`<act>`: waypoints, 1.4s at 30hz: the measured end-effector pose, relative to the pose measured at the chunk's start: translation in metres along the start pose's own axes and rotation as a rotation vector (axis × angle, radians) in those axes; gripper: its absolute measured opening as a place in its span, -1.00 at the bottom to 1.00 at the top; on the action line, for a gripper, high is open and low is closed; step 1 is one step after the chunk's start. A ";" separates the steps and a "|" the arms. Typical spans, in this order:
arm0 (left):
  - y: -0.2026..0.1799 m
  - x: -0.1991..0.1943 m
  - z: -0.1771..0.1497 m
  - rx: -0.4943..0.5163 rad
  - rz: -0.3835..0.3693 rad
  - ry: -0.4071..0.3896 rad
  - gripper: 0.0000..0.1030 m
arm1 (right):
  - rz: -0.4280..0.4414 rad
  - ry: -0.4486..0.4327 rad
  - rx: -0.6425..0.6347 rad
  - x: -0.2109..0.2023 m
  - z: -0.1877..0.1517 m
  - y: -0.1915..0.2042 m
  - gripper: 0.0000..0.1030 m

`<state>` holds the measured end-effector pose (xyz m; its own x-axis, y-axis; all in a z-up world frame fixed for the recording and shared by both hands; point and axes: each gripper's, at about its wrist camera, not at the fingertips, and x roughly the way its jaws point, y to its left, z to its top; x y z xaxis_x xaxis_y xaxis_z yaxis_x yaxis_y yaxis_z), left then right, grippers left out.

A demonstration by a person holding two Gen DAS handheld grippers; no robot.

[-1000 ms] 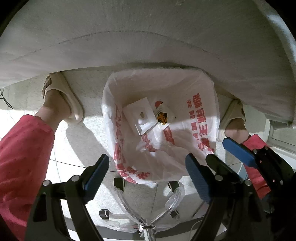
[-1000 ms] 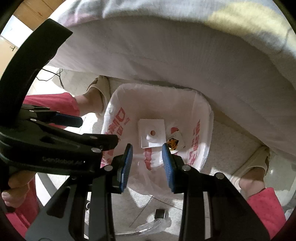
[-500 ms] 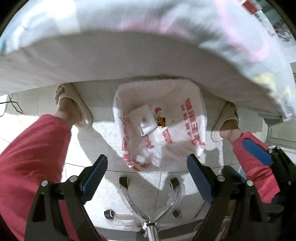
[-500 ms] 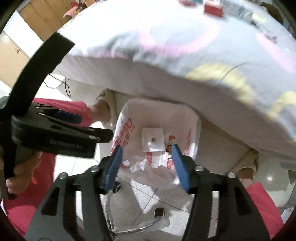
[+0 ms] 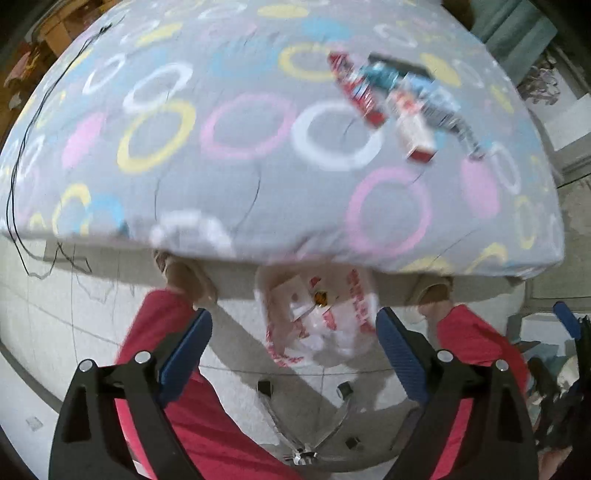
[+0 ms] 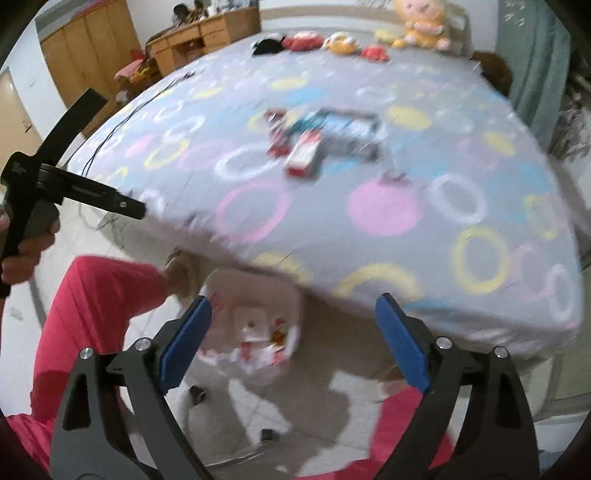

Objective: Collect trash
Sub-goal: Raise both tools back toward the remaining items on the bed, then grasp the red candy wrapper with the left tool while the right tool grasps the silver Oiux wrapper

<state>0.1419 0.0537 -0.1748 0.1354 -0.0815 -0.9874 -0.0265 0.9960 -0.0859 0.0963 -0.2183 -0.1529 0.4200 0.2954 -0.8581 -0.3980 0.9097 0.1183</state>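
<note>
A white trash bag with red print (image 5: 317, 321) stands on the floor at the foot of the bed, with a white box and small wrappers inside; it also shows in the right wrist view (image 6: 255, 336). A blurred pile of trash, red-and-white boxes and blue packets (image 5: 399, 107), lies on the bed's ring-patterned grey sheet (image 5: 258, 129); the right wrist view shows the pile (image 6: 321, 140) too. My left gripper (image 5: 293, 349) is open and empty above the bag. My right gripper (image 6: 293, 338) is open and empty, high over the bed's edge.
The person's red-trousered legs (image 5: 173, 369) and slippered feet flank the bag. A chair's wheeled base (image 5: 306, 417) sits on the floor below. A black cable (image 5: 22, 147) runs along the bed's left. Plush toys (image 6: 421, 26) line the bed's far end.
Both grippers have risen and tilted up from the bag, so the bed top and trash pile came into view. The right gripper's jaws opened from nearly shut to wide.
</note>
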 end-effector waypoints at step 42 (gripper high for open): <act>-0.052 0.084 0.217 -0.074 0.024 -0.030 0.79 | -0.105 0.053 0.069 0.163 0.158 -0.125 0.79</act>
<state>0.3700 0.0035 -0.2248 0.1631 -0.0553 -0.9851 -0.1030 0.9920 -0.0727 0.3430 -0.2380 -0.2284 0.4120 0.1828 -0.8927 -0.2957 0.9535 0.0588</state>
